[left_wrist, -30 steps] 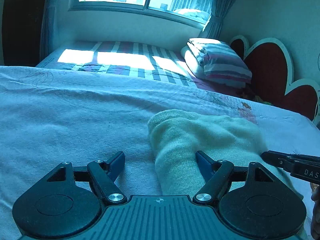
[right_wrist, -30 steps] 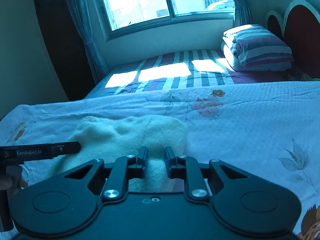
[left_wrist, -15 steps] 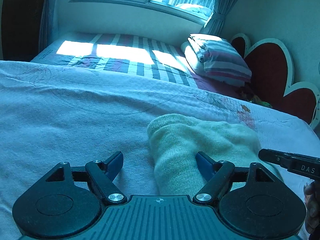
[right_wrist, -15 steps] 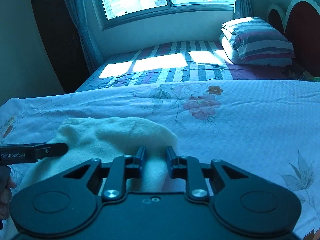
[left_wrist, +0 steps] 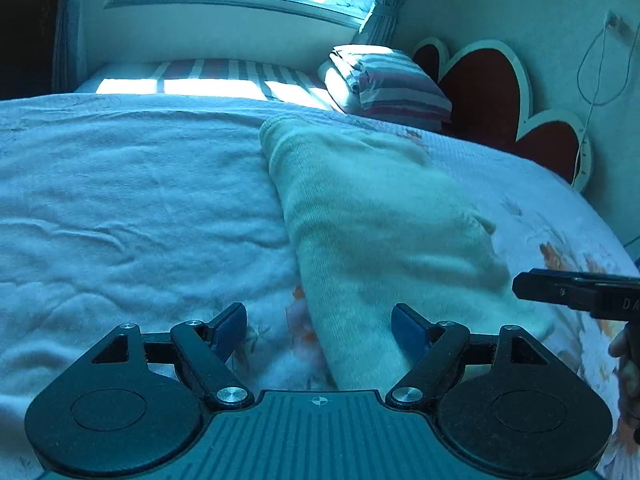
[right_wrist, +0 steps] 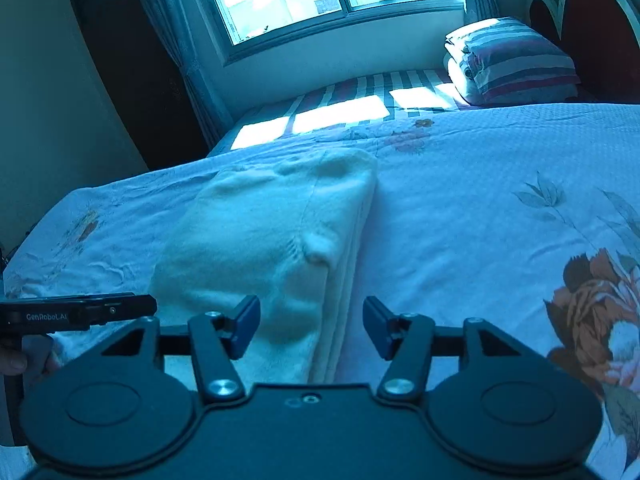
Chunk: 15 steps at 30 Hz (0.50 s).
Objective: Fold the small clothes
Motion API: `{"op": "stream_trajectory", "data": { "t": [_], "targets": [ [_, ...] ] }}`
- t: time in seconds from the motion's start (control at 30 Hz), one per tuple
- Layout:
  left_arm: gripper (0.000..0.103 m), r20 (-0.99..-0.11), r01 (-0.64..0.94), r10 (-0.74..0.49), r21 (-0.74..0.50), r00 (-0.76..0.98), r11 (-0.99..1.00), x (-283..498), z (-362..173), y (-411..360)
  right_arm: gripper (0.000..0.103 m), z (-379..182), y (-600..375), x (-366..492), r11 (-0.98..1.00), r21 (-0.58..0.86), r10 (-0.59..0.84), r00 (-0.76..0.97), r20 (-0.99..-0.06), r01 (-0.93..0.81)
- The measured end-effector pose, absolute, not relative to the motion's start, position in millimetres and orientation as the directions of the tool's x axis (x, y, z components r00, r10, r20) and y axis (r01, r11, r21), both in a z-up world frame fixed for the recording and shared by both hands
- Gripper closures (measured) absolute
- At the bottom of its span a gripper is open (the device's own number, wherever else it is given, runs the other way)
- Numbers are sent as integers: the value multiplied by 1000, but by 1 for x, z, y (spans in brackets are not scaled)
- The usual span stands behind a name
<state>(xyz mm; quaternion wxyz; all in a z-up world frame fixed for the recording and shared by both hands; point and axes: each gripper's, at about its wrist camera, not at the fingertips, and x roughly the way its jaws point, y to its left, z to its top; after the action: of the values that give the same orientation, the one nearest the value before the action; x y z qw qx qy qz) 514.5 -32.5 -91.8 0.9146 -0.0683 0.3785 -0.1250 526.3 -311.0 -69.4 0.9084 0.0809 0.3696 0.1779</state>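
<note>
Both tools have drawn back from the folded cream garment (left_wrist: 384,216) lying mid-bed (left_wrist: 120,200), the left tool (left_wrist: 318,330) wide open and empty, the right tool (right_wrist: 311,326) opening, gripping nothing, over its near edge.

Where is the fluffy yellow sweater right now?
The folded sweater lies on the flowered bedspread, left of centre in the right wrist view, just ahead of both grippers.

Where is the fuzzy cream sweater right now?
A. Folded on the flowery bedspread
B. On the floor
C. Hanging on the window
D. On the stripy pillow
A: the sweater lies folded on the bedspread, between both open grippers.
</note>
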Motion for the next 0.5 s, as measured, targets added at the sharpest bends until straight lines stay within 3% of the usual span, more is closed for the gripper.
{"op": "stream_trajectory", "data": {
  "t": [0.13, 0.23, 0.3, 0.5],
  "targets": [
    [24, -651, 141, -280, -258, 705, 956, 499, -93, -33, 26, -73, -280, 500, 946, 181, 320, 671, -669, -270],
    [24, -659, 138, -269, -244, 703, 960, 499, -97, -36, 28, -78, -261, 500, 953, 143, 288, 658, -695, -267],
    [24, -664, 141, -254, -220, 703, 965, 495, -99, -34, 40, -87, -260, 502, 961, 92, 243, 642, -727, -259],
    [24, -670, 116, -201, -170, 714, 979, 480, -94, -10, 37, -94, -308, 504, 978, 135, 205, 641, -740, -157]
  ]
}}
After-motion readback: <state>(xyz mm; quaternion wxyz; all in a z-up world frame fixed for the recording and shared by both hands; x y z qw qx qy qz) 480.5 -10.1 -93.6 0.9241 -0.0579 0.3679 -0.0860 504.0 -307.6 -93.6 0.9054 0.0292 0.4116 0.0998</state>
